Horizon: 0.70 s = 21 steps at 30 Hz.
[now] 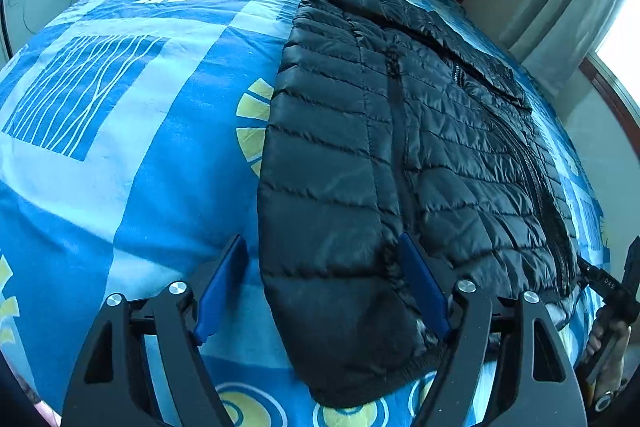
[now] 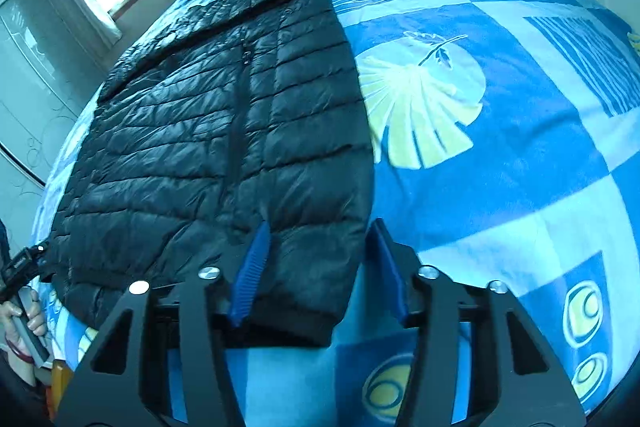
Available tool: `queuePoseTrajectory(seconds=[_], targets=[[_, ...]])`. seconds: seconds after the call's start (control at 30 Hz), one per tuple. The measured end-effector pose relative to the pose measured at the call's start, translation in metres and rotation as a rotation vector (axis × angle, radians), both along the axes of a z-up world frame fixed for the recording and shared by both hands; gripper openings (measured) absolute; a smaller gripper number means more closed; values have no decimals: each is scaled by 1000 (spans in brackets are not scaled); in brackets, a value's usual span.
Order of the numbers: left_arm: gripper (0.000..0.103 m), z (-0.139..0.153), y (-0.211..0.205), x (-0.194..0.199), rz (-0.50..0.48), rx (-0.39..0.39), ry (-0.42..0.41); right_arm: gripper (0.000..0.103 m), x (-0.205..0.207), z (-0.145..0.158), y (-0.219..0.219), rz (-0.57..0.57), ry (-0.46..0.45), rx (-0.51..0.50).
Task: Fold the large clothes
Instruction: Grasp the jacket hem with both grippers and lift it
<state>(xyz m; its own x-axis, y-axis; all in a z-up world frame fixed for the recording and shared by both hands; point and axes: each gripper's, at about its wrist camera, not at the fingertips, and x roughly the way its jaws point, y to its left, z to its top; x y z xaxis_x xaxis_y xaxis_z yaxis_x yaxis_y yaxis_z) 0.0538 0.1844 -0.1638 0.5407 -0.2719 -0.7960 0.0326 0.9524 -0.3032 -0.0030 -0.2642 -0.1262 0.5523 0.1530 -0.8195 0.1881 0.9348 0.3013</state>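
Left gripper [image 1: 322, 281] was spread wide, straddling the jacket [image 1: 400, 147] hem's corner; right gripper [image 2: 318, 267] likewise agape at the opposite hem corner, prob. to lift both w/ even pull. Jacket lay flat on bed [image 1: 120, 147], collar toward 12 o'clock.
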Motion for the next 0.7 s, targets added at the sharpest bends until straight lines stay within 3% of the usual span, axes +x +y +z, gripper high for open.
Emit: queuePoseTrajectory(seconds=[0.13, 0.17, 0.3, 0.43, 0.5, 0.7], targets=[[63, 1, 0, -4, 7, -25, -3, 40, -2, 2, 4, 9, -10, -12], [57, 1, -1, -4, 2, -39, -1, 36, -3, 3, 5, 15, -16, -10], [52, 1, -4, -6, 4, -34, -6, 20, -3, 4, 8, 30, -25, 28], [42, 3, -5, -9, 10, -45, -11, 17, -4, 6, 9, 27, -33, 36], [31, 5, -6, -11, 15, -29, -23, 15, -6, 7, 9, 25, -41, 50], [19, 14, -2, -18, 27, -45, -55, 12, -11, 15, 6, 34, -81, 93]])
